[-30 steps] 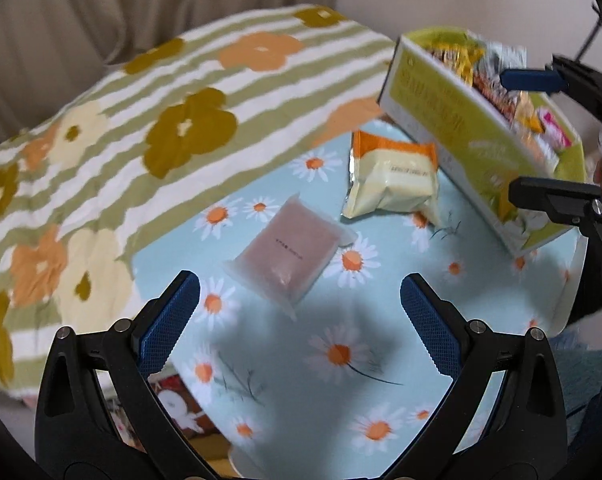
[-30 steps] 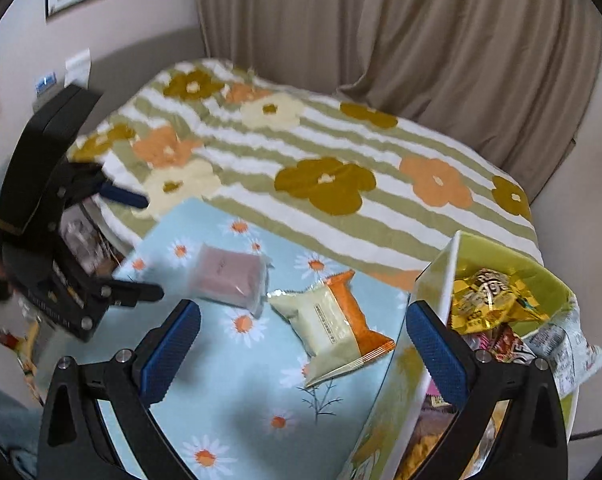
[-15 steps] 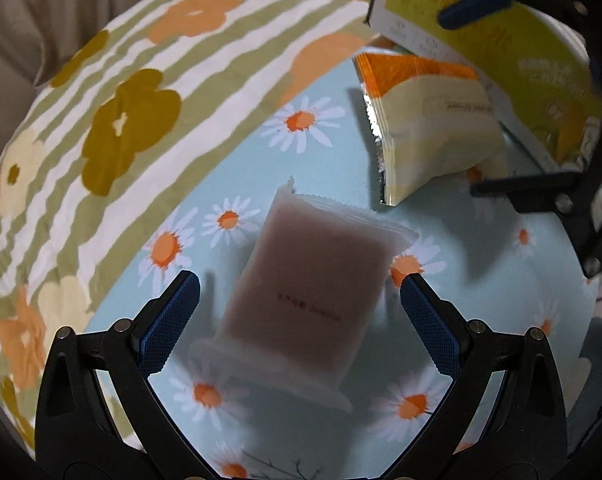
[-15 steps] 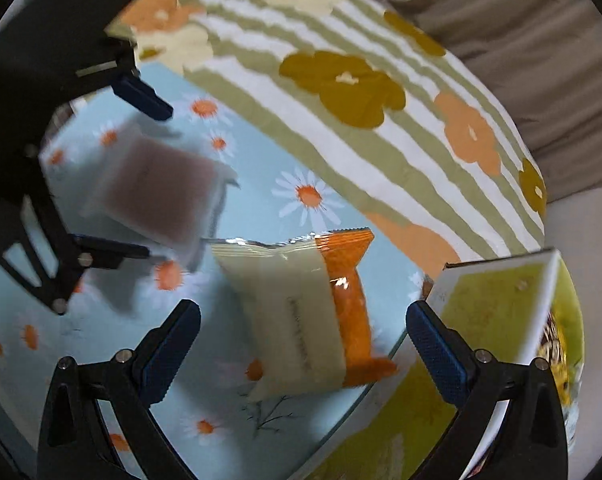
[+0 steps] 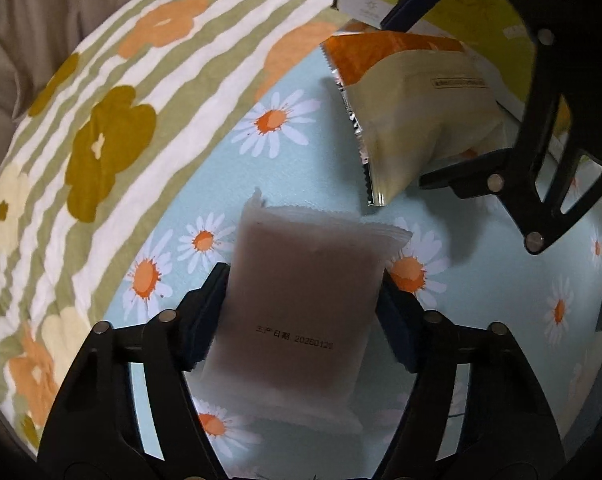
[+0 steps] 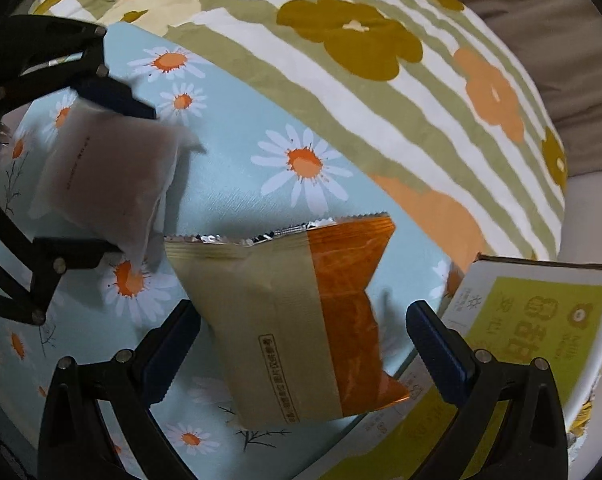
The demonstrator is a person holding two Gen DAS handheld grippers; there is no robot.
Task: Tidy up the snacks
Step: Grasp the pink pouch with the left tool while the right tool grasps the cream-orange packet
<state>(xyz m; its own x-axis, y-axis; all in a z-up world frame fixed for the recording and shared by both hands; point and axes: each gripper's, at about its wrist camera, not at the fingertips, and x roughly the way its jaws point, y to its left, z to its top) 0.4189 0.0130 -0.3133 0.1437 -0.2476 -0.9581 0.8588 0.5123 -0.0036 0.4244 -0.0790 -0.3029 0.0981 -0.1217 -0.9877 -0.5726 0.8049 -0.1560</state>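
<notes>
A translucent pinkish-brown snack packet (image 5: 301, 304) lies on the daisy-print table (image 5: 309, 168). My left gripper (image 5: 303, 312) has closed in on it, with both blue pads touching its sides. It also shows in the right wrist view (image 6: 109, 176). A cream and orange snack bag (image 6: 297, 320) lies close by. My right gripper (image 6: 301, 344) is open with one finger on each side of this bag, not touching it. This bag also shows in the left wrist view (image 5: 413, 112).
A yellow-green snack box (image 6: 541, 320) with several packets stands at the table's right edge, just beyond the cream bag. A striped floral bedspread (image 6: 381, 64) lies behind the table. A beige curtain (image 6: 541, 8) hangs at the back.
Both grippers have moved down to the table. My left gripper has closed onto the pinkish packet. My right gripper has come around the cream and orange bag, still open.
</notes>
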